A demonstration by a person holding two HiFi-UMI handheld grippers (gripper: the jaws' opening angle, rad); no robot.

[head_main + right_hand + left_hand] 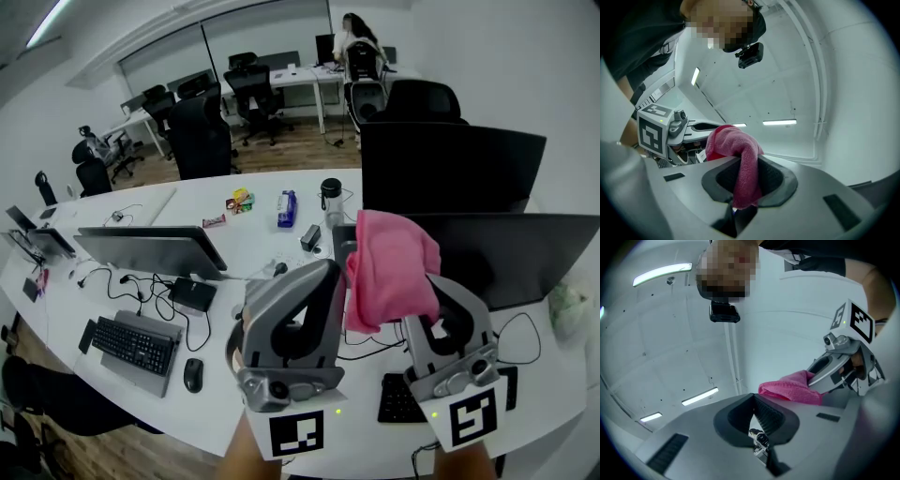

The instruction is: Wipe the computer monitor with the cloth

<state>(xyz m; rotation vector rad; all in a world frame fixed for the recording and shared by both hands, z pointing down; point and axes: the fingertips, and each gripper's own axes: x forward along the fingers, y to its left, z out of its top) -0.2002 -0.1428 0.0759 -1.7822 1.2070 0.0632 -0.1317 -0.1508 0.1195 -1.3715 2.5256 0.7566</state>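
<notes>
Above the white table (187,214), both tools are raised toward the head camera, and the pink cloth (389,272) hangs from the right hand-held gripper (433,286), in front of the dark monitor (511,253) standing at the right. The right gripper view shows the jaws closed on a fold of the cloth, one narrow tail pinched between the pads while the larger bunch spills over the top toward the left hand-held gripper (314,272). That one is empty: its own view shows its jaws pressed together with nothing between them, the cloth only near it. The cloth looks like soft terry or microfibre, so it is probably light and limp, apt to sag and bunch rather than keep a flat face. Held by one small fold it may trail and wipe unevenly; a hold nearer the middle of the bunch, leaving a fat pad ahead of the jaws, should suit wiping better. The screen is likely fragile and could rock on its stand, so light pressure seems wise
</notes>
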